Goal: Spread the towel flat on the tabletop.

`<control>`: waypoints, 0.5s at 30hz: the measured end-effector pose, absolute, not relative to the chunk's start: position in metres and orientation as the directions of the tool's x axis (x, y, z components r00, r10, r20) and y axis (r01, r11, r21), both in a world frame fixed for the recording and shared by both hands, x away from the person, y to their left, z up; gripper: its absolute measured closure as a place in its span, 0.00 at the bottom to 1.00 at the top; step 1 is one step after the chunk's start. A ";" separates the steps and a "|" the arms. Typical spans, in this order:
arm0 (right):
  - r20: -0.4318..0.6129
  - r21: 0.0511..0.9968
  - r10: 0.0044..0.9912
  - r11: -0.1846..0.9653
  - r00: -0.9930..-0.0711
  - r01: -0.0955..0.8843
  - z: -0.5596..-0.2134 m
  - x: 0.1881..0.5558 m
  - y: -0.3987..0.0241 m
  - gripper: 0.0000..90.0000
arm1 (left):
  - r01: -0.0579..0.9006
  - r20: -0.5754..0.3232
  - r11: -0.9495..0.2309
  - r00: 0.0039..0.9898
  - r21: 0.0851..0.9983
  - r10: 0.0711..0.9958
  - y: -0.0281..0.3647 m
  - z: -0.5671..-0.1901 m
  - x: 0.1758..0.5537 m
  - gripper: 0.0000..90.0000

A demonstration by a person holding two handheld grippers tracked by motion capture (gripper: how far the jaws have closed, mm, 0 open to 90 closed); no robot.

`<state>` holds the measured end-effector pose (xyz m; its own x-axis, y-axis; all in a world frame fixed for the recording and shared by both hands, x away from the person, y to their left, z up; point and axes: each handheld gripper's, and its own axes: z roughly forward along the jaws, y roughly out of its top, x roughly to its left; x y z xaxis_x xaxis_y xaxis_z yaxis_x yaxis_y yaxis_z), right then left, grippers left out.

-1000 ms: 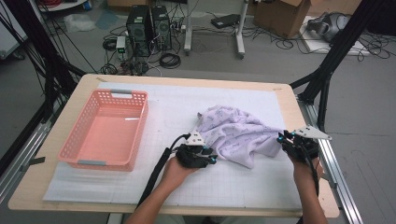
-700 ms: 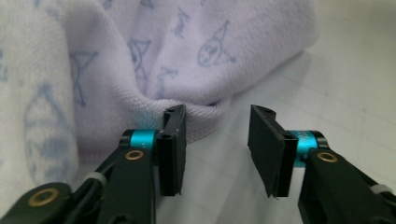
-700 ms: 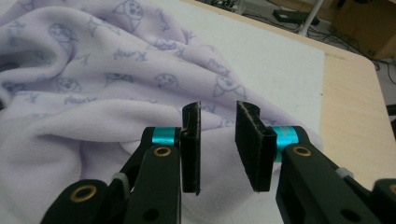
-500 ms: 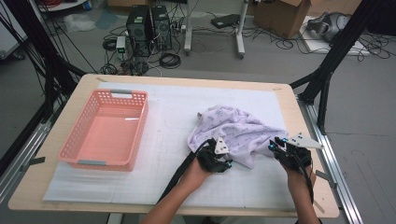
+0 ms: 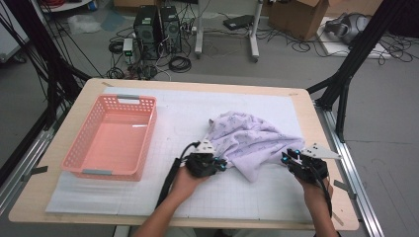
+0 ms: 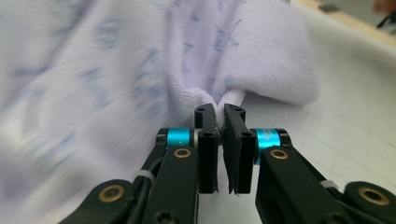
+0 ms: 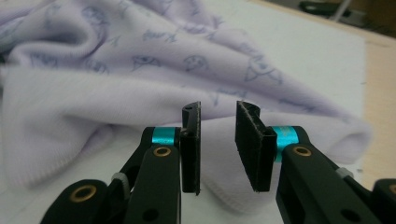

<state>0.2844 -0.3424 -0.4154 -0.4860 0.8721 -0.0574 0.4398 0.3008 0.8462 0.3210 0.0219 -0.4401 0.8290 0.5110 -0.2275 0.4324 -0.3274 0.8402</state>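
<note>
A pale lilac printed cloth (image 5: 247, 138) lies crumpled on the white mat, right of centre. At its left near edge sits my left gripper (image 5: 220, 163). In the left gripper view its jaws have just been closing, and the left gripper (image 6: 219, 110) now pinches a small fold of the cloth (image 6: 261, 60) between the pads. My right gripper (image 5: 286, 158) is at the cloth's right near corner. In the right gripper view the right gripper (image 7: 218, 110) stands open, and the cloth (image 7: 140, 60) and its hem lie just beyond and below the pads, untouched.
A pink plastic basket (image 5: 149, 129) with nothing in it stands on the left of the mat. The wooden table edge (image 5: 326, 148) runs close to the right hand. Black frame struts, cables and computer towers stand on the floor beyond the table.
The left hand went right to the cloth's edge, shut its jaws on a fold, then drew back left. The right hand shifted slightly nearer and stayed open.
</note>
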 end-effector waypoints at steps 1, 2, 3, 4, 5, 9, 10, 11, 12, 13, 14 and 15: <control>-0.033 0.836 0.851 0.310 -0.523 0.452 -0.418 0.285 -0.340 0.76 | 0.444 -0.253 -0.299 0.824 0.845 0.508 0.033 -0.438 0.320 0.93; -0.024 0.823 0.826 0.336 -0.563 0.458 -0.420 0.287 -0.337 0.74 | 0.442 -0.260 -0.284 0.825 0.851 0.502 0.043 -0.436 0.319 0.93; -0.022 0.808 0.804 0.364 -0.595 0.463 -0.424 0.288 -0.332 0.73 | 0.439 -0.266 -0.271 0.826 0.857 0.498 0.051 -0.433 0.318 0.93; -0.033 0.797 0.790 0.390 -0.613 0.460 -0.427 0.289 -0.328 0.70 | 0.437 -0.273 -0.261 0.829 0.861 0.488 0.059 -0.431 0.317 0.93; -0.027 0.790 0.779 0.401 -0.627 0.464 -0.430 0.291 -0.324 0.69 | 0.436 -0.275 -0.253 0.828 0.864 0.488 0.066 -0.430 0.316 0.93; -0.035 0.753 0.743 0.459 -0.668 0.472 -0.439 0.298 -0.306 0.70 | 0.446 -0.313 -0.172 0.808 0.878 0.499 0.094 -0.425 0.316 0.93; -0.050 0.739 0.737 0.482 -0.674 0.471 -0.441 0.300 -0.302 0.70 | 0.448 -0.323 -0.149 0.802 0.882 0.502 0.100 -0.423 0.316 0.93; -0.060 0.725 0.733 0.499 -0.678 0.475 -0.443 0.301 -0.298 0.71 | 0.449 -0.328 -0.132 0.797 0.884 0.508 0.104 -0.422 0.316 0.93; -0.060 0.727 0.731 0.499 -0.680 0.472 -0.443 0.301 -0.297 0.75 | 0.448 -0.330 -0.117 0.788 0.886 0.520 0.107 -0.420 0.317 0.93; -0.050 0.724 0.723 0.501 -0.689 0.474 -0.443 0.301 -0.296 0.84 | 0.448 -0.330 -0.108 0.781 0.887 0.530 0.109 -0.419 0.317 0.93; -0.033 0.723 0.710 0.503 -0.703 0.474 -0.443 0.301 -0.296 0.92 | 0.450 -0.329 -0.100 0.770 0.887 0.546 0.109 -0.418 0.318 0.93; -0.038 0.720 0.706 0.510 -0.708 0.471 -0.442 0.299 -0.296 0.97 | 0.451 -0.320 -0.105 0.761 0.886 0.565 0.108 -0.418 0.320 0.93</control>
<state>0.2988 -0.2956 -0.4416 -0.7075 0.7057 -0.0378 0.4705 0.5104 0.7198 0.3201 0.1082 -0.4176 0.7605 0.5648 -0.3203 0.4513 -0.1052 0.8861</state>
